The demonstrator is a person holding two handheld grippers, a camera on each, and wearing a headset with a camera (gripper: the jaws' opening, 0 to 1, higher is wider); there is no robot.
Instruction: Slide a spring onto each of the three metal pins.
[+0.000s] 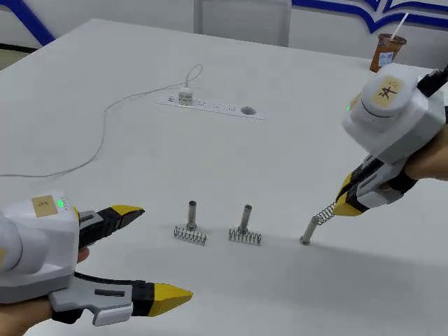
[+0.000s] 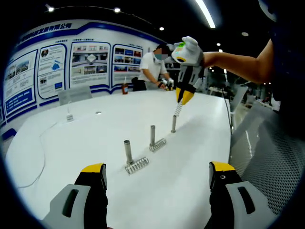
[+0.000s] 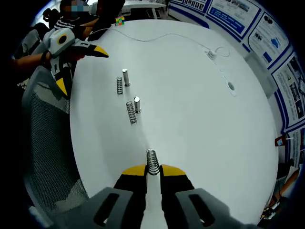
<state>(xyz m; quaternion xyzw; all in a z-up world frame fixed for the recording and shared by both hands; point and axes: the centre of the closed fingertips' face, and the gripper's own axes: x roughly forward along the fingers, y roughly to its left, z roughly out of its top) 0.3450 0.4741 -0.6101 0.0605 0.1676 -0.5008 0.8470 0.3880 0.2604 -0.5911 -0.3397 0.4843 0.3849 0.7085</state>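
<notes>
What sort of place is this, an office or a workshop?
Probably a demo hall or training lab: poster boards line the wall, a big white table carries a power strip, and another person works at the back.

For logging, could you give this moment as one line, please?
right hand-held gripper shut on spring at pin; left hand-held gripper open; other pins bare

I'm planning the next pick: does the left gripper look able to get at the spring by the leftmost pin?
Probably yes: the left gripper is open, bare table lies between it and that spring, and the right gripper works at the far pin.
</notes>
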